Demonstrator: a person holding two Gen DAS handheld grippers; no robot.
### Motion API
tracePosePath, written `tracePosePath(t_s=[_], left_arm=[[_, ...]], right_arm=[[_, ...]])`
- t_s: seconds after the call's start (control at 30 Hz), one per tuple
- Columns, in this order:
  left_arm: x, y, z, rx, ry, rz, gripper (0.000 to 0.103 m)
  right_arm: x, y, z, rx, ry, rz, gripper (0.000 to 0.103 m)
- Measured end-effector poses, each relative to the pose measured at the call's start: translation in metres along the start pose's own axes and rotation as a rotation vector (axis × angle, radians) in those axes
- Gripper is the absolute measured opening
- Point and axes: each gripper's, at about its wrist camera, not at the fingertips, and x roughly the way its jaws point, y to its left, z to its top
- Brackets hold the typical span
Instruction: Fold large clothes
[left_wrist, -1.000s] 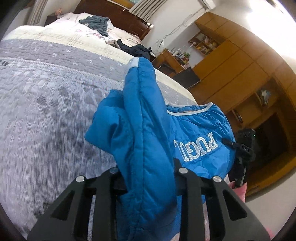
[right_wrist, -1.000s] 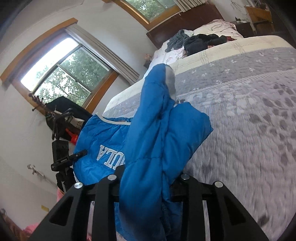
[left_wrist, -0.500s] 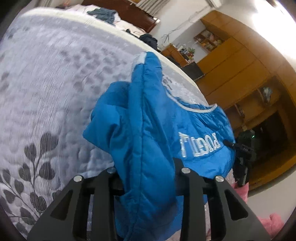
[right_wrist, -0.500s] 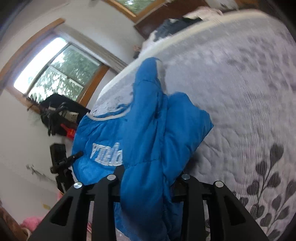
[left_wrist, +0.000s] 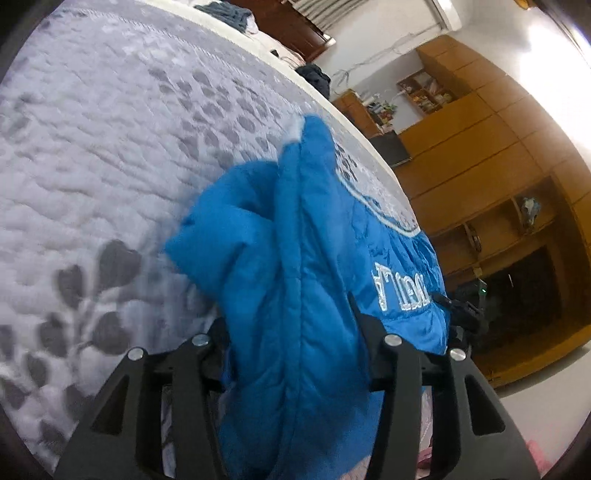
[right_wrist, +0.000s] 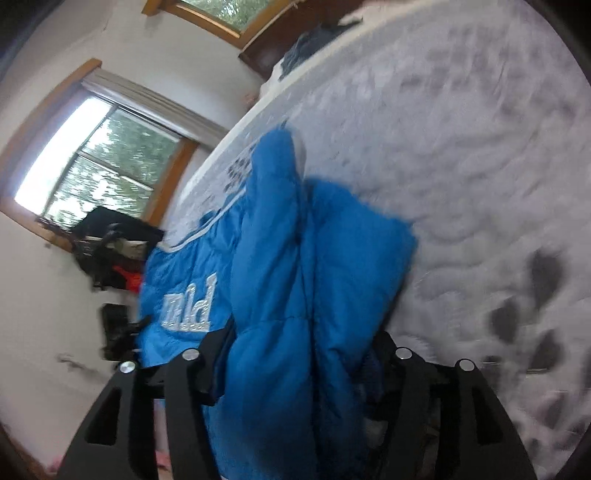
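Grey quilted bedding (left_wrist: 110, 140) with a darker leaf print fills most of both wrist views, and on it, toward the near edge of the bed, lies a bright blue padded jacket (left_wrist: 295, 295) with white stitched lettering and a white trimmed edge. In the left wrist view the jacket rises from 6 o'clock up through the centre, a thick fold of it bunched between the two black fingers of the left gripper (left_wrist: 295, 354), which is clamped on that fold. The lettered panel spreads toward 3 o'clock, and a sleeve-like ridge points up toward 12 o'clock. In the right wrist view the same jacket (right_wrist: 295, 295) sits at centre, and the right gripper (right_wrist: 295, 369) likewise pinches a gathered fold between its fingers, with the lettered panel off toward 9 o'clock. Beyond the jacket, the left view shows wooden cabinets (left_wrist: 498, 166) at 2 to 3 o'clock and dark clothes (left_wrist: 314, 77) on the far end of the bed at 12 o'clock. The right view, somewhat blurred, shows a wood-framed window (right_wrist: 92, 158) at 9 to 10 o'clock and a dark headboard (right_wrist: 266, 48) near 12 o'clock.
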Motion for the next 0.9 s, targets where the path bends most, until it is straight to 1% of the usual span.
tracePosePath(t_s=[0.13, 0.17, 0.2, 0.27, 0.3, 0.33, 0.4, 0.5, 0.57, 0.63, 0.67, 0.73, 0.77, 0.9], left_arm=[[-0.027, -0.004, 0.002, -0.001, -0.042, 0.049, 0.046], [-0.032, -0.008, 0.003, 0.002, -0.061, 0.066, 0.046], [-0.041, -0.014, 0.004, 0.017, -0.098, 0.088, 0.046], [-0.054, -0.032, 0.008, 0.077, -0.168, 0.115, 0.046], [-0.058, -0.047, 0.009, 0.121, -0.195, 0.121, 0.046], [-0.057, -0.056, 0.009, 0.145, -0.197, 0.116, 0.046], [-0.044, -0.077, 0.007, 0.217, -0.164, 0.114, 0.048], [-0.011, -0.092, 0.004, 0.283, -0.100, 0.145, 0.048], [0.011, -0.092, 0.003, 0.306, -0.068, 0.184, 0.047], [0.026, -0.088, 0.004, 0.323, -0.046, 0.205, 0.047], [0.035, -0.087, 0.005, 0.342, -0.045, 0.234, 0.047], [0.040, -0.082, 0.008, 0.353, -0.043, 0.249, 0.047], [0.044, -0.078, 0.011, 0.350, -0.039, 0.254, 0.045], [0.053, -0.069, 0.020, 0.312, -0.026, 0.235, 0.041]], right_arm=[[-0.036, 0.019, 0.007, -0.065, -0.099, -0.137, 0.060], [-0.042, 0.026, 0.008, -0.090, -0.117, -0.156, 0.060], [-0.048, 0.041, 0.010, -0.136, -0.133, -0.166, 0.060], [-0.049, 0.066, 0.011, -0.210, -0.130, -0.146, 0.060], [-0.044, 0.084, 0.012, -0.268, -0.112, -0.135, 0.060], [-0.039, 0.094, 0.013, -0.298, -0.097, -0.133, 0.061], [-0.020, 0.116, 0.013, -0.368, -0.041, -0.143, 0.063], [0.012, 0.128, 0.012, -0.411, 0.028, -0.179, 0.063], [0.031, 0.124, 0.014, -0.412, 0.052, -0.224, 0.064], [0.043, 0.116, 0.019, -0.398, 0.058, -0.254, 0.063], [0.048, 0.109, 0.023, -0.384, 0.062, -0.261, 0.063], [0.058, 0.099, 0.031, -0.363, 0.063, -0.276, 0.062], [0.062, 0.094, 0.034, -0.355, 0.062, -0.279, 0.061], [0.069, 0.083, 0.038, -0.331, 0.062, -0.257, 0.061]])
